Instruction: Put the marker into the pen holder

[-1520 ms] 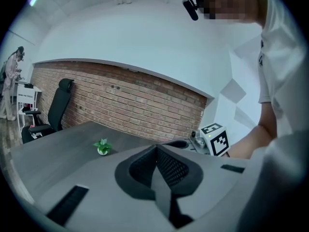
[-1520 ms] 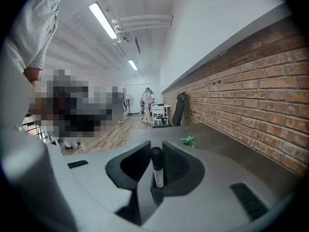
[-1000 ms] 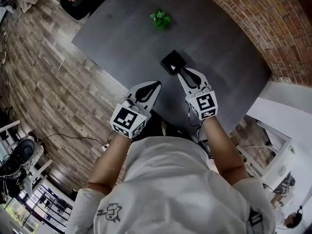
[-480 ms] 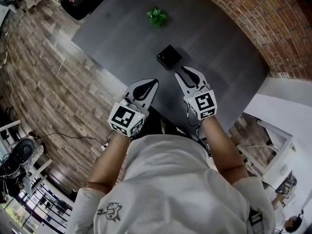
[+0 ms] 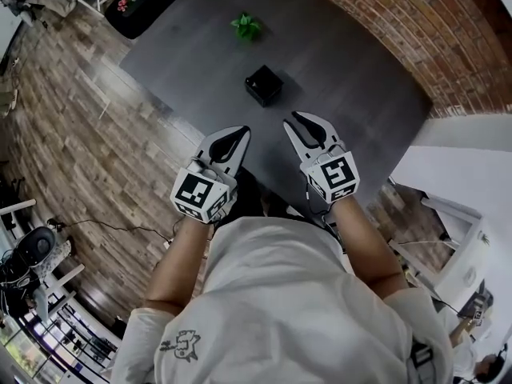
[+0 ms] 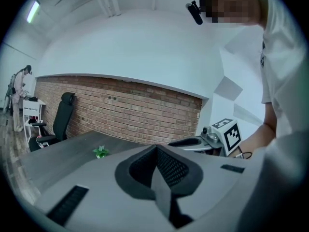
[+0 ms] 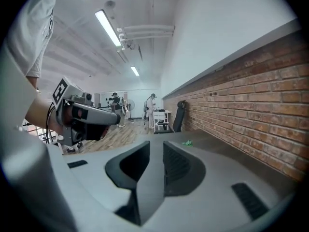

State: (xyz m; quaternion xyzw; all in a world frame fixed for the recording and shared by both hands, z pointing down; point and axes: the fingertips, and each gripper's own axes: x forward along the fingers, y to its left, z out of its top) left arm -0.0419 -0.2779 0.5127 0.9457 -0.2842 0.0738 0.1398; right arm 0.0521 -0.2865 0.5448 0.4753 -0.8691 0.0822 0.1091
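Head view: the right gripper (image 5: 293, 124) is now back over the near edge of the dark grey table (image 5: 184, 62), well clear of the black square pen holder (image 5: 263, 85). A second ago its tips were right at the holder's rim. The left gripper (image 5: 238, 132) hangs just beside it over the same edge, roughly where it was. The holder stands upright around mid-table, with a small green plant (image 5: 246, 27) beyond it toward the far edge. We see no marker on the table or in either tool. We judge it went into the holder and the task is all but done, though the holder's inside is too dark to confirm.

Left gripper view: the jaws are together with nothing between them. This view adds the brick wall (image 6: 125, 110) along the table's far side and a black office chair (image 6: 64, 115) past the table's end, plus the right gripper side-on. The plant shows, but the holder does not; we think the jaw body hides it.

Right gripper view: the jaws are a narrow slot apart and closing, with nothing between them. We see the left gripper side-on and the plant near the wall-side edge, but again no holder.

Only the head view shows the holder. Only the gripper views settle how the jaws stand.
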